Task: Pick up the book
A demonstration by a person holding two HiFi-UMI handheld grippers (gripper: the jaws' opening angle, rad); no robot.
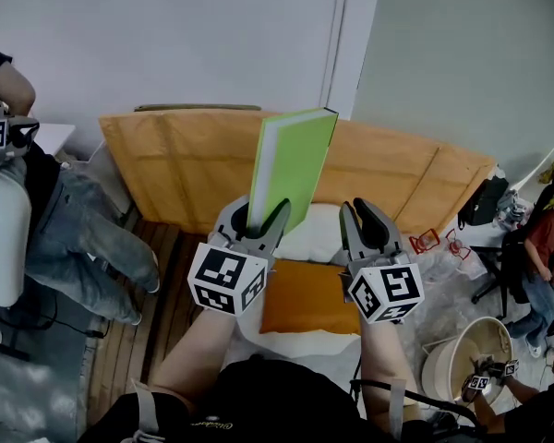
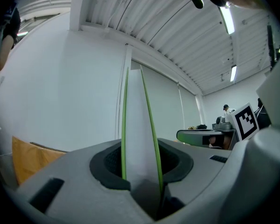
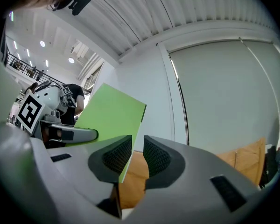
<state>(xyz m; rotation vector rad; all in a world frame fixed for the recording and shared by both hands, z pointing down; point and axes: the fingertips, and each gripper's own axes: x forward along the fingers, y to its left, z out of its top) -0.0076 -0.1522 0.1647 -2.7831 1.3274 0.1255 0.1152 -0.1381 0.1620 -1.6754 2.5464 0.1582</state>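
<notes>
A thin book with lime-green covers [image 1: 291,164] stands upright in the air. My left gripper [image 1: 258,212] is shut on its lower corner. In the left gripper view the book [image 2: 139,139] rises edge-on between the two dark pads, its white pages showing, and the gripper [image 2: 140,171] clamps it from both sides. My right gripper [image 1: 365,212] hangs just right of the book without touching it. Its pads stand almost together with only a narrow slit and nothing between them [image 3: 137,146]. From the right gripper view the green cover [image 3: 109,118] shows behind its left pad.
Below lie a white pillow [image 1: 319,238] and an orange cushion [image 1: 305,298], with a tan padded board [image 1: 166,155] against the wall behind. A person sits at the left [image 1: 74,238]. Other people [image 1: 535,247] and a white bucket [image 1: 462,358] are at the right.
</notes>
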